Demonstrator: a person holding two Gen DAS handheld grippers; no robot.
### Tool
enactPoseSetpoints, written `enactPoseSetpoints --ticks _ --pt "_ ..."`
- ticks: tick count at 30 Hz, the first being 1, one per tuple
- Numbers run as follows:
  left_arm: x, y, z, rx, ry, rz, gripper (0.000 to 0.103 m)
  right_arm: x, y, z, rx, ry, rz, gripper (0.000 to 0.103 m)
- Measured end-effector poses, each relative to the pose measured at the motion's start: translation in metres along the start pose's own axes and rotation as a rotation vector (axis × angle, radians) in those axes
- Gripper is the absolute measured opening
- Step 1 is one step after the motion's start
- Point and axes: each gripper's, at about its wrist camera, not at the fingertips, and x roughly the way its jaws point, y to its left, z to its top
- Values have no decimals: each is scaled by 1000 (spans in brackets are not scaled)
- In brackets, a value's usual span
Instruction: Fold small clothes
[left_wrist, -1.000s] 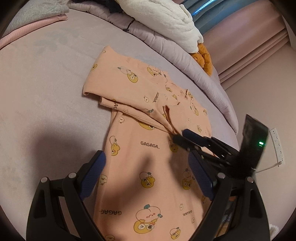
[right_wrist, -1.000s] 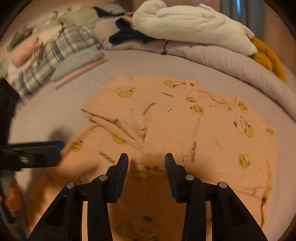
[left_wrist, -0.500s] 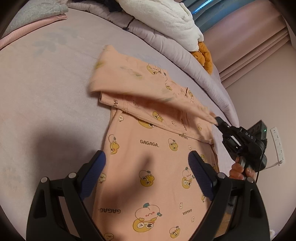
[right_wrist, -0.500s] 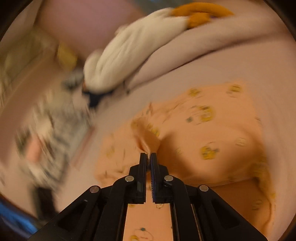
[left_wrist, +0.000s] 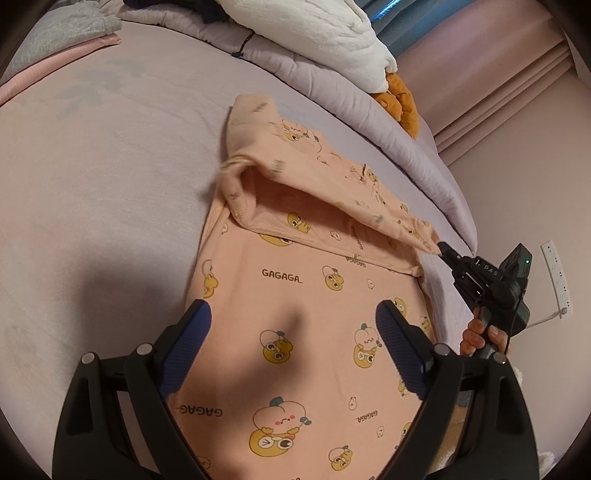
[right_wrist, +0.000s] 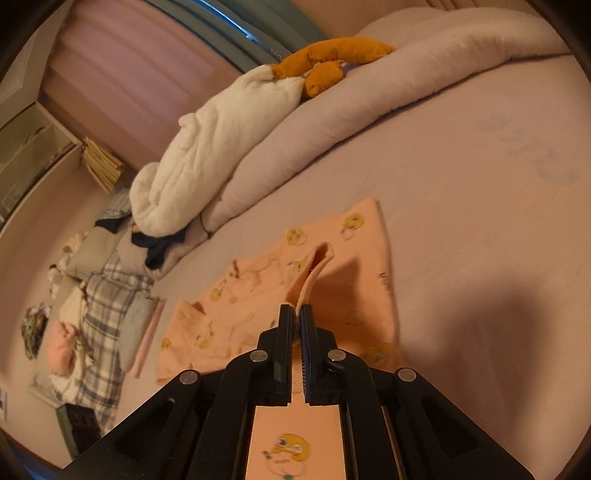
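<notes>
Peach fabric printed with ducks, one small garment (left_wrist: 295, 325), is spread on the lilac bed (left_wrist: 110, 206), directly beneath and ahead of the left claw (left_wrist: 291, 332). One sleeve cuff (right_wrist: 300, 303) is pinched between the closed fingers of the right claw (right_wrist: 296, 314), and the sleeve is drawn up taut from the garment's body toward that claw. The left claw is held wide apart above the lower half of the cloth, gripping nothing.

The step in hand is judged to be the laying of the sleeve across the body. It would be done well if the cuff were carried low and straight so that the crease falls along the shoulder seam, and released only once the sleeve lies flat. The lower cloth could be steadied by the left claw, since a dragged body would spoil the fold.

Beyond the right claw, one rolled lilac duvet (right_wrist: 369, 122), one white blanket (right_wrist: 207, 155) and one orange plush toy (right_wrist: 332, 62) are counted; to its left one plaid garment (right_wrist: 107, 314) lies among a pile too blurred to count.
</notes>
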Motion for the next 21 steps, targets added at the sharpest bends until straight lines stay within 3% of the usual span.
enactPoseSetpoints --ticks 3,5,7,10,13,16,21 --pt "4 1 0 -1 9 5 91 10 -14 -2 19 44 -26 5" --pt "5 1 2 -3 15 13 91 19 -18 -3 -1 81 -146 5" --pt "3 2 8 1 5 15 91 20 -23 -2 23 91 -185 7" --pt "-6 -2 25 29 -40 25 91 7 -15 4 -19 19 -253 9" --pt "-6 -6 54 62 -79 29 91 0 6 10 -109 -22 -203 9" --pt "8 -13 88 88 -82 31 89 14 32 14 -218 13 -161 9" --pt "42 -25 134 47 -19 -158 81 57 58 14 -331 98 -136 9"
